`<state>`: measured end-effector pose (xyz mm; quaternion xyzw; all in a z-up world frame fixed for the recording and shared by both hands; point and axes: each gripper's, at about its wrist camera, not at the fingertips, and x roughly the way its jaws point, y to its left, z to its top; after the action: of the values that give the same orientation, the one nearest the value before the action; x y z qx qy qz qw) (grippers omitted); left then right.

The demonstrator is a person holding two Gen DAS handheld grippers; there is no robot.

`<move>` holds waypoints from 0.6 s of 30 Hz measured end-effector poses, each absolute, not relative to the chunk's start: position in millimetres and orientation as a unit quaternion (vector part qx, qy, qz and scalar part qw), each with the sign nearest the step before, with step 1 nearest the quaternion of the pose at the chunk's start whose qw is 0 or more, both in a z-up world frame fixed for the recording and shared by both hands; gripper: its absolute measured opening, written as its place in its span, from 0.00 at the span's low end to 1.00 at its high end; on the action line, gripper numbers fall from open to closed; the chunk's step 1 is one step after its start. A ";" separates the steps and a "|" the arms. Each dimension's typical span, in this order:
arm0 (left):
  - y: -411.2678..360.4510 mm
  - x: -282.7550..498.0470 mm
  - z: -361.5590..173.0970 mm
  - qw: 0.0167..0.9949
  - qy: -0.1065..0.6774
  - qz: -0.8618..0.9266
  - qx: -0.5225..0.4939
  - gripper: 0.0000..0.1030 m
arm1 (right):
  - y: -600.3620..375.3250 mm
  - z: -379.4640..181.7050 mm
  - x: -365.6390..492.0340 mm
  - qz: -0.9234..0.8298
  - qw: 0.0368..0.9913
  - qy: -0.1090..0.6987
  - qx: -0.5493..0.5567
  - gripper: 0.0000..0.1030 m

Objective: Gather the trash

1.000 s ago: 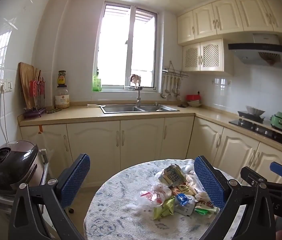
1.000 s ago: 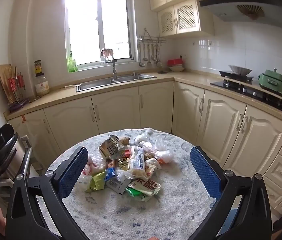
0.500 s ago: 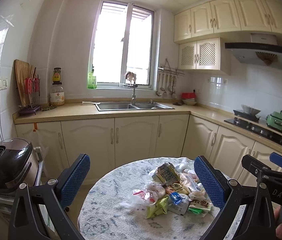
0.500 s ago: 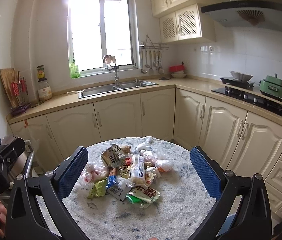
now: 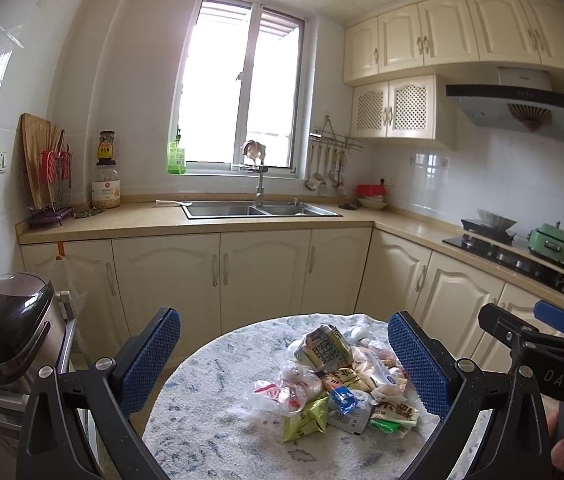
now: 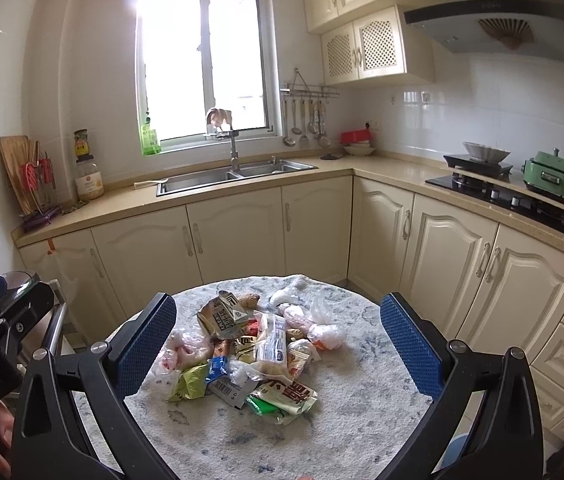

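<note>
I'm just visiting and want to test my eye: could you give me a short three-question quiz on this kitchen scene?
1. True or false: the left claw is shut on a wrapper.
2. Where does the trash pile lie? A) in the sink B) on the round table C) on the stove
3. Fill in: the pot beside the stove is coloured ____.

Key: 1 false, both it and the right claw are open and hold nothing; 2 B; 3 green.
</note>
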<state>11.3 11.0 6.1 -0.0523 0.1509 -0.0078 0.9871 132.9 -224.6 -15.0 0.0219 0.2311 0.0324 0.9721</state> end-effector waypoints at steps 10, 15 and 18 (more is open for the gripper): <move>20.5 28.4 -11.8 0.982 0.181 -0.009 -0.050 0.99 | -224.2 -32.5 140.6 0.041 0.967 0.252 0.013 1.00; 17.0 44.7 -26.0 0.978 0.204 -0.010 -0.048 0.99 | -223.3 -50.0 149.2 0.045 0.960 0.276 0.012 1.00; 14.7 56.6 -36.7 0.974 0.222 -0.011 -0.044 0.99 | -226.3 -65.1 154.8 0.044 0.954 0.295 0.010 1.00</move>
<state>56.6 14.7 -36.7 -0.0442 0.2217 -0.0106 0.9741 154.8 -226.3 -65.1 0.0099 0.2954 0.0435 0.9543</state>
